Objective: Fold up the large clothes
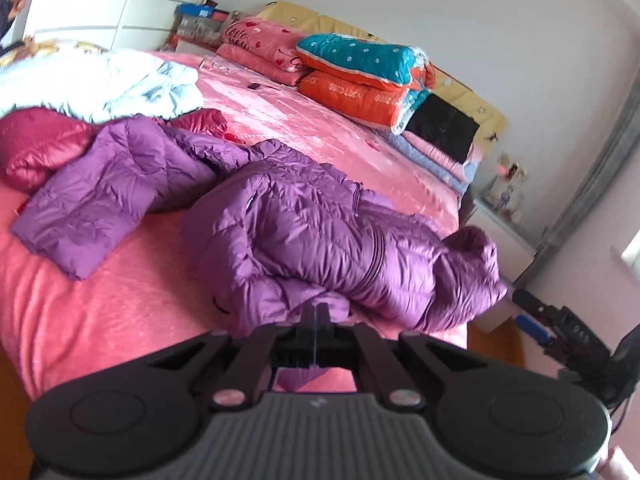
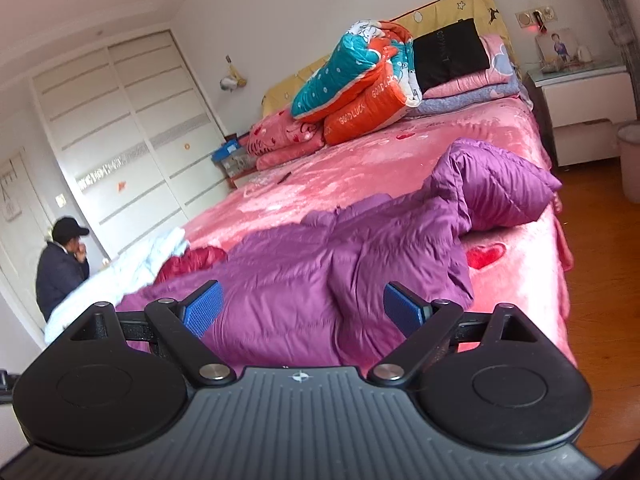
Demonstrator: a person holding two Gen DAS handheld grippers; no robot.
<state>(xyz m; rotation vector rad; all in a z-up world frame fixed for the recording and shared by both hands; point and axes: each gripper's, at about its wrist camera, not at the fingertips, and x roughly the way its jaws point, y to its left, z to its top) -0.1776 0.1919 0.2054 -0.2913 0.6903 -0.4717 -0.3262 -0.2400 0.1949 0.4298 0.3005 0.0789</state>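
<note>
Purple puffer jacket (image 1: pixel 304 232) sprawls on the pink bed (image 1: pixel 120 320), just ahead of the closed, empty left hand-held gripper (image 1: pixel 316 312); right hand-held gripper (image 2: pixel 302 308) hangs wide open above it.

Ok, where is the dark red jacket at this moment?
In the left wrist view, the dark red jacket lies far left on the pink bed, between the purple jacket and the pale blue bedding.

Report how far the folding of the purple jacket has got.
Done: little; the purple jacket lies rumpled on the pink bed, one sleeve sprawled aside. In hand: the left gripper is shut at the jacket's near edge, though a pinch of fabric isn't clear; the right gripper is open above it. Left: every fold.
</note>
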